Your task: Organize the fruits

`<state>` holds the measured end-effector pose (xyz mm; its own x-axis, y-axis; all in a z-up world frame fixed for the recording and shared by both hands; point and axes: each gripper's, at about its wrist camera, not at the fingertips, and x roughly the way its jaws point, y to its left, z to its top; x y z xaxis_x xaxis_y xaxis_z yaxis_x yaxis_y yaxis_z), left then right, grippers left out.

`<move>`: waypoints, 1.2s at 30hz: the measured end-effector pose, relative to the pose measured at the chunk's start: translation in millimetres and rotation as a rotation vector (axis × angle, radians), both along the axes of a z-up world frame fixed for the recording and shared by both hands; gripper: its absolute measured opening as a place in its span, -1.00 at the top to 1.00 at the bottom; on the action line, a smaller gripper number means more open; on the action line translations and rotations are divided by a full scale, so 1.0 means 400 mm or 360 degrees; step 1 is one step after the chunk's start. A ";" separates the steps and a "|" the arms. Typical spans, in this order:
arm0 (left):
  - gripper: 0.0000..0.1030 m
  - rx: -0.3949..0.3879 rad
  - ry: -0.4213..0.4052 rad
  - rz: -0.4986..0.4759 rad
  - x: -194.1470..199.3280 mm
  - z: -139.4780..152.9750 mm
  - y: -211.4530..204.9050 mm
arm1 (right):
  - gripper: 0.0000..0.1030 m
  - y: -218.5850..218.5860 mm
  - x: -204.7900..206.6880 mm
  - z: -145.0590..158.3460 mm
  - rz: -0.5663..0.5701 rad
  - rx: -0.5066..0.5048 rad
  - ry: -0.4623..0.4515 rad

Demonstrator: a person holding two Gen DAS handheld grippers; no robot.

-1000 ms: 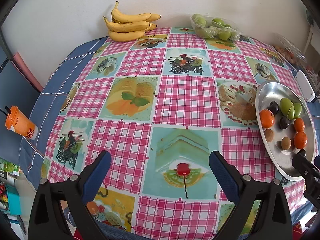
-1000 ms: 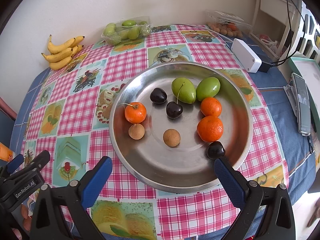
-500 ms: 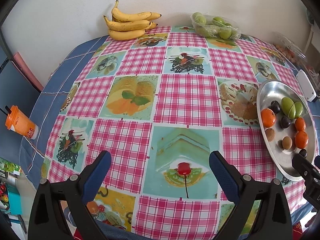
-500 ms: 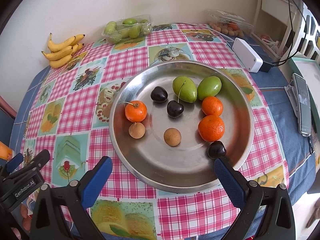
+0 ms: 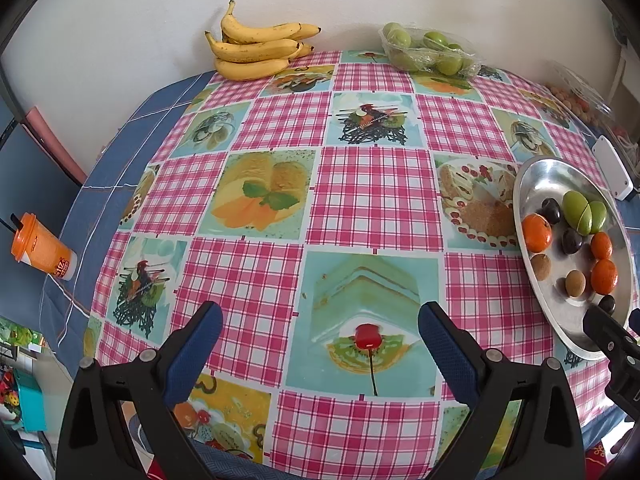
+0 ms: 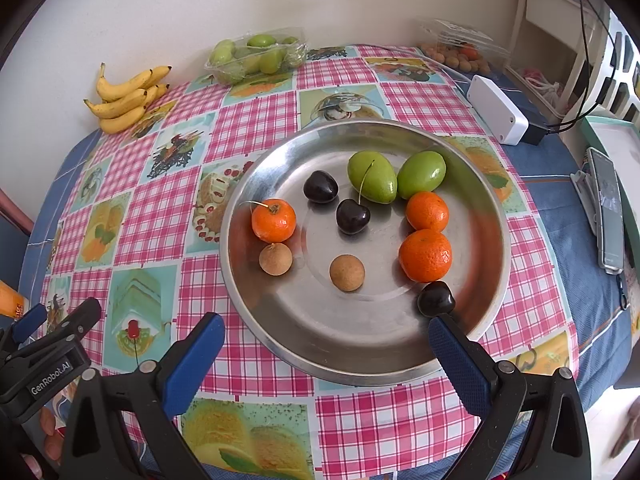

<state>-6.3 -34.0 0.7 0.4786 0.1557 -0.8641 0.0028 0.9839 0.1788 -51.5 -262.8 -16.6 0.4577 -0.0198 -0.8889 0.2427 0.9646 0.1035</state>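
A lived-in home dining spot: a table under a pink checked dessert-print oilcloth [image 5: 372,200] against a plain wall, bananas [image 5: 256,50] at 11 o'clock, packed green fruit [image 5: 430,52] at 1 o'clock, white shelving [image 6: 560,40] at 2 o'clock

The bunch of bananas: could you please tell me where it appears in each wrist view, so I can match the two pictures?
Left wrist view: the bunch of bananas lies at top centre, against the wall at the table's far edge.
Right wrist view: the bunch of bananas lies at upper left, against the same wall.
Shared landmark: the clear pack of green fruit sits to the bananas' right in both views.
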 end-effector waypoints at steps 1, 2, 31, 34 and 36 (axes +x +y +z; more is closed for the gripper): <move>-0.91 -0.0001 0.0001 0.0000 0.000 0.000 0.000 | -1.00 -0.001 0.001 0.001 -0.0001 0.0001 0.0001; -0.91 -0.0001 0.0001 -0.0001 0.000 0.000 0.000 | -1.00 0.000 0.000 0.000 0.0002 0.0000 0.0002; -0.91 0.0001 0.0011 0.0011 0.000 -0.005 0.005 | -1.00 0.003 0.003 -0.005 0.0017 0.0004 0.0012; -0.91 -0.0033 -0.0005 -0.0007 -0.005 -0.002 0.006 | -1.00 0.005 0.003 -0.005 0.0020 0.0006 0.0012; -0.91 -0.0051 -0.0015 -0.0027 -0.007 0.002 0.001 | -1.00 0.006 0.001 -0.006 0.0026 0.0009 0.0013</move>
<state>-9.0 -33.5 1.6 0.4890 0.1199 -0.8640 0.0183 0.9889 0.1475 -50.9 -260.4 -18.9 0.4507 -0.0076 -0.8926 0.2281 0.9677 0.1069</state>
